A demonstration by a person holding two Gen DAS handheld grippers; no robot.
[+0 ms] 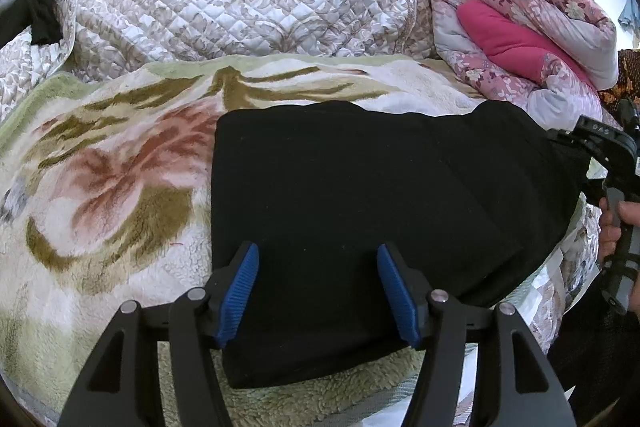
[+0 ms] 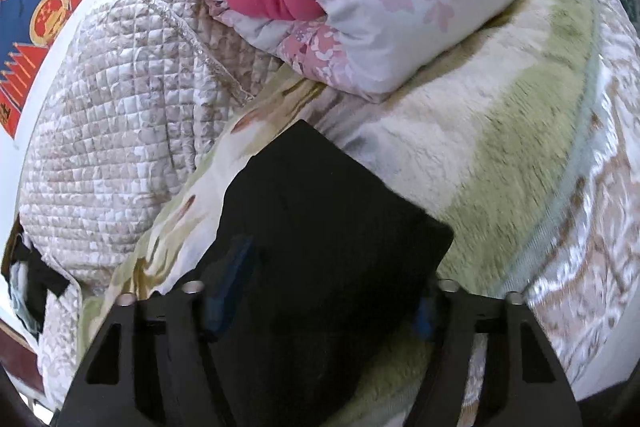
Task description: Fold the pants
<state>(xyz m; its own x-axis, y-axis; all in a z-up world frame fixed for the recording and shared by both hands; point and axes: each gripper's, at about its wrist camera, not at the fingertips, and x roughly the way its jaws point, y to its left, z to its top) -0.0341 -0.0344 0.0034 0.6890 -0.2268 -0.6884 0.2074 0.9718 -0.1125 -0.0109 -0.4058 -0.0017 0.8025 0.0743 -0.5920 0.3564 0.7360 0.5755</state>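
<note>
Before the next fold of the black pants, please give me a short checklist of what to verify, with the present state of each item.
1. Left gripper open, fingers spread over the near edge of the black pants: ok.
2. Right gripper state: cannot tell; dark fabric covers its blue pads.
3. Pants lie flat on the floral blanket: ok on the left part; the right end looks lifted near the other gripper.
4. Layer edges aligned: not ok; a diagonal edge shows across the right part.
5. Pink quilt apart from the pants: ok.
</note>
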